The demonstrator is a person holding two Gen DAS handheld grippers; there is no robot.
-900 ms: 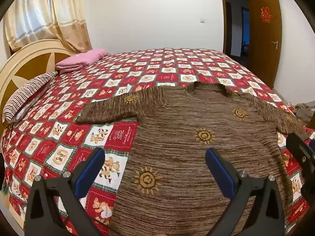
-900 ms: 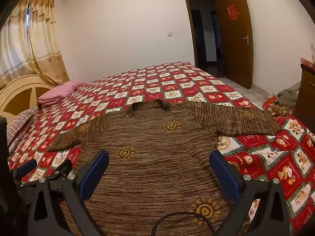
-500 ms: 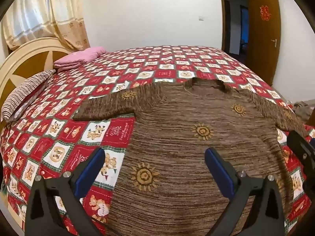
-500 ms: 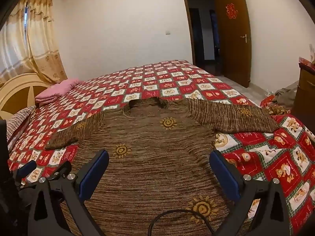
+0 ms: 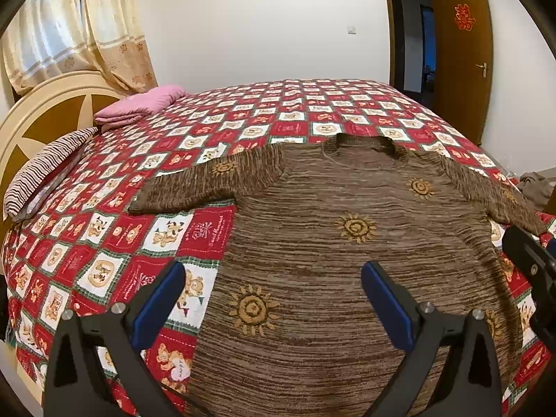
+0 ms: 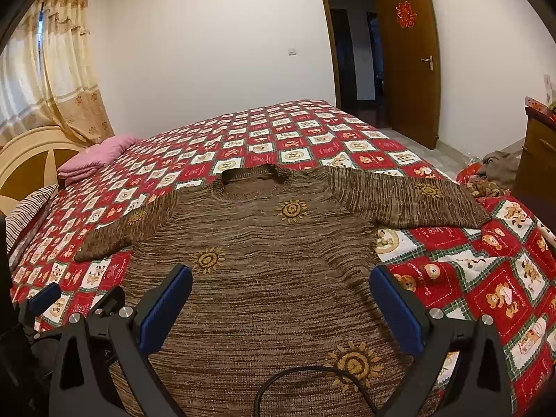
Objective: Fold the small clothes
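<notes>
Left gripper (image 5: 272,290) and right gripper (image 6: 280,290): I see both with jaws spread wide, holding nothing, above the brown knit sweater (image 6: 271,264), which lies flat, both sleeves out, on the red patchwork quilt (image 6: 469,271).

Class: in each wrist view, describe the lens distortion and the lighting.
Left wrist view: fisheye bulges the bed into a dome, black corners; soft even light, sweater sharp. Right wrist view: door frame bows, curtain glows with daylight; no hard shadows.
</notes>
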